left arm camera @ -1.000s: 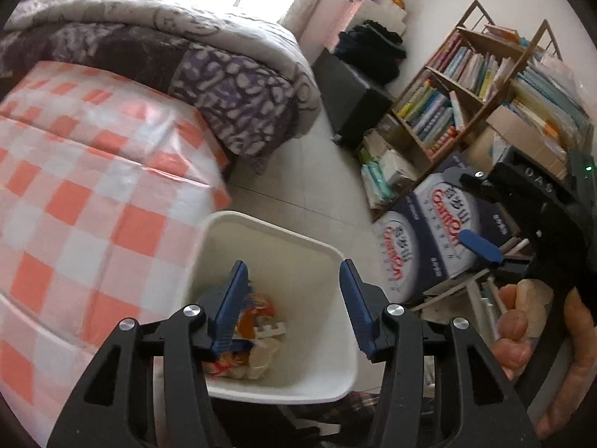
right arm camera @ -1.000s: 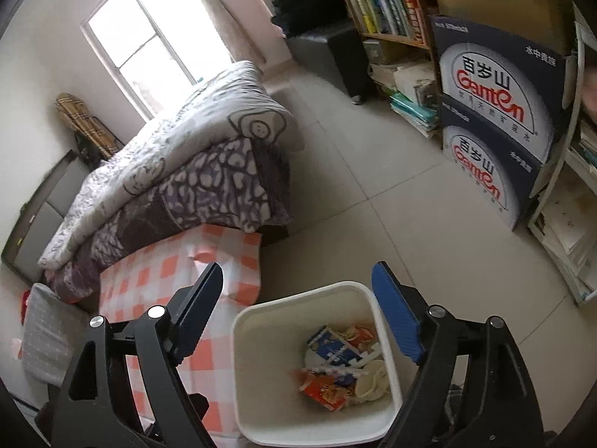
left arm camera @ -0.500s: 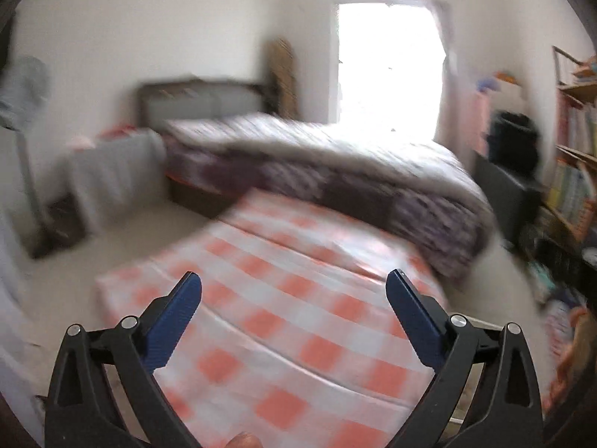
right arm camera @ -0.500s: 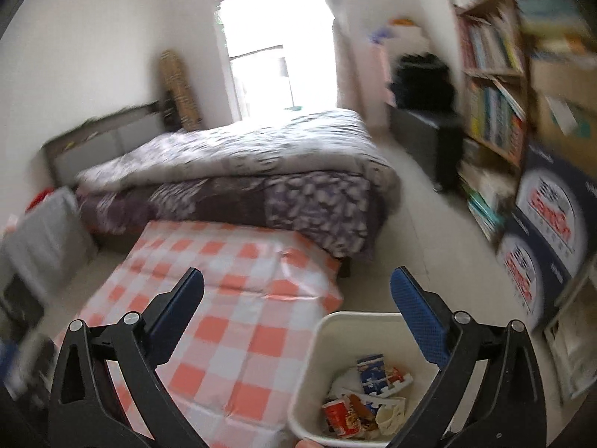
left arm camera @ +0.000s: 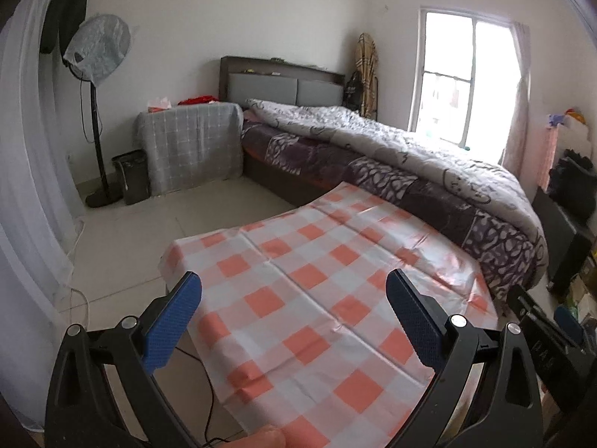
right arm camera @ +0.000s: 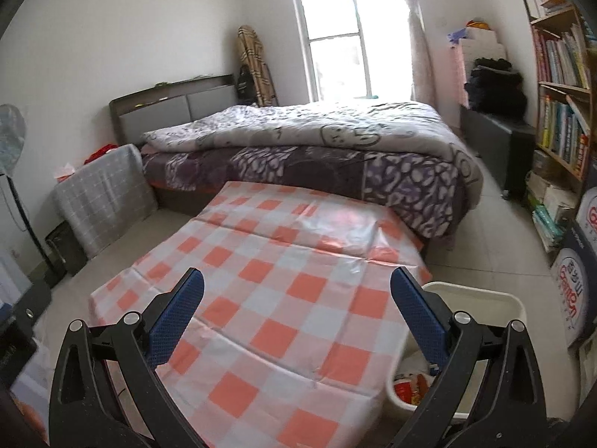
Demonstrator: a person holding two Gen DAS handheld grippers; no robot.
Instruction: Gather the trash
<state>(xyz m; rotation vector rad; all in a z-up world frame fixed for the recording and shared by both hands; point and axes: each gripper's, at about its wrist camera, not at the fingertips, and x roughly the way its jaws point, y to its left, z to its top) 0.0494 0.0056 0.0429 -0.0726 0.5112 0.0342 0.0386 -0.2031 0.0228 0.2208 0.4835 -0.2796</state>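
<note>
Bedroom with white walls and a pale tiled floor [right arm camera: 481, 231], lit by a bright window [right arm camera: 350, 33] on the far wall. Against that wall stood a bed [right arm camera: 298, 149] under a rumpled grey and purple patterned quilt. Nearer the cameras, a table covered by an orange-and-white checked cloth [left arm camera: 335, 287] filled the middle of both views, its top bare.

At the table's right edge, in the right wrist view, stood a white waste bin [right arm camera: 481, 298] on the floor. Inside it lay the trash [right arm camera: 408, 388] — red and orange wrappers, partly hidden behind the gripper's right finger.

Both grippers hung above the near end of the cloth, pointing slightly downward across the table toward the bed. Left gripper [left arm camera: 294, 321]: its jaws had just been opening and now stood spread wide, blue pads facing each other, nothing between them but the cloth below. Right gripper [right arm camera: 298, 317]: likewise just opened, jaws wide apart, gripping nothing.

Elsewhere — a standing fan [left arm camera: 97, 44] with a covered head stood at the left wall, beside a dark bin [left arm camera: 132, 175] and a low piece of furniture draped in grey checked fabric [left arm camera: 190, 149]. Along the right wall ran a wooden bookshelf [right arm camera: 559, 86] packed with books, with dark printed cartons [right arm camera: 576, 291] on the floor below it.
</note>
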